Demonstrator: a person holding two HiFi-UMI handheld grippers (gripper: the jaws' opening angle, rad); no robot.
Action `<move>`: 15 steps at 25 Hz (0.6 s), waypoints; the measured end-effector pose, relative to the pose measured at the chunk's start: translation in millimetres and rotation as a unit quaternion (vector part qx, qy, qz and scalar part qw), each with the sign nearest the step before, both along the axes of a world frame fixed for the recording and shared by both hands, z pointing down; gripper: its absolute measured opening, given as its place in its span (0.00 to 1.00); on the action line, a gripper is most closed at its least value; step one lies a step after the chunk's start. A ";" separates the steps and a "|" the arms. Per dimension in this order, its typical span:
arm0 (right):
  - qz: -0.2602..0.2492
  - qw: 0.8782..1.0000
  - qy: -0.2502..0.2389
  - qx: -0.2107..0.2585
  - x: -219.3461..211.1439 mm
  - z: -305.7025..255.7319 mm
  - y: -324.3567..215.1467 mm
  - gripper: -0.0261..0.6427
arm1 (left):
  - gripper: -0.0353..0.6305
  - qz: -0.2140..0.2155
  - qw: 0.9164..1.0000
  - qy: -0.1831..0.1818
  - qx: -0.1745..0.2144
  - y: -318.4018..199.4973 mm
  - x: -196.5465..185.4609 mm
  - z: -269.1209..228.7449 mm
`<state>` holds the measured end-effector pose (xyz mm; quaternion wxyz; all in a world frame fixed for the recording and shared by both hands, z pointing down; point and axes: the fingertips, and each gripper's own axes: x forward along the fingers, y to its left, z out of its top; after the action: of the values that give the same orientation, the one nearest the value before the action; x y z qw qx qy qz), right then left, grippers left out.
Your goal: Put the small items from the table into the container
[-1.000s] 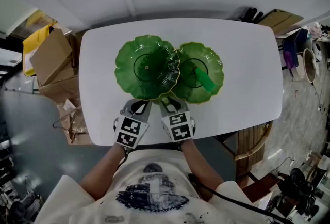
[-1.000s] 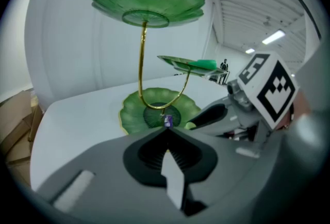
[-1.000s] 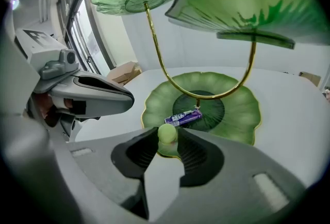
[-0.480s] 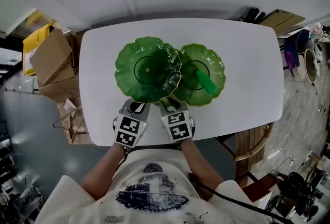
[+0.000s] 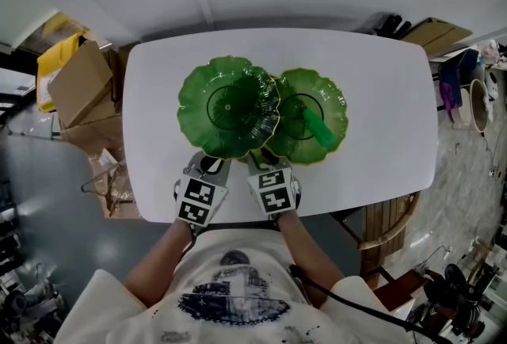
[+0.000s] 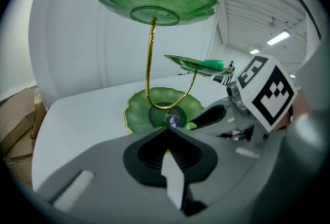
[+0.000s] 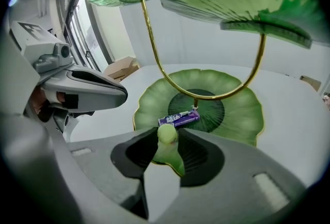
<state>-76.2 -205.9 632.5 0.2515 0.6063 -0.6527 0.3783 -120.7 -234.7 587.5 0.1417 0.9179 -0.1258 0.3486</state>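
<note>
A tiered stand of green leaf-shaped dishes on a gold wire stands mid-table. Its bottom dish (image 7: 227, 109) holds a purple wrapped candy (image 7: 179, 118), and that dish (image 6: 147, 112) lies just beyond my left jaws too. My right gripper (image 7: 167, 134) is shut on a small pale green item (image 7: 167, 140), held over the bottom dish's near rim. My left gripper (image 6: 168, 130) is shut and empty beside it. In the head view both grippers, left (image 5: 207, 168) and right (image 5: 261, 162), reach under the upper dishes (image 5: 228, 106). A green bar (image 5: 317, 126) lies on the right upper dish (image 5: 329, 101).
The white table (image 5: 380, 97) carries only the stand. Cardboard boxes (image 5: 75, 85) sit on the floor to the left and a wooden chair (image 5: 388, 223) at the right front. The gold wire (image 7: 154, 58) arches just ahead of both grippers.
</note>
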 end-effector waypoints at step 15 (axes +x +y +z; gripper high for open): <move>-0.019 1.000 0.022 -0.003 1.4 -1.1 1.6 0.22 | 0.04 -0.024 1.000 -0.003 0.005 6.2 -20.2 -5.0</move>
<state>-74.8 -204.3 631.3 0.2748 0.6013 -0.6571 0.3621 -140.9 -228.5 582.5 0.1449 0.9142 -0.1502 0.3474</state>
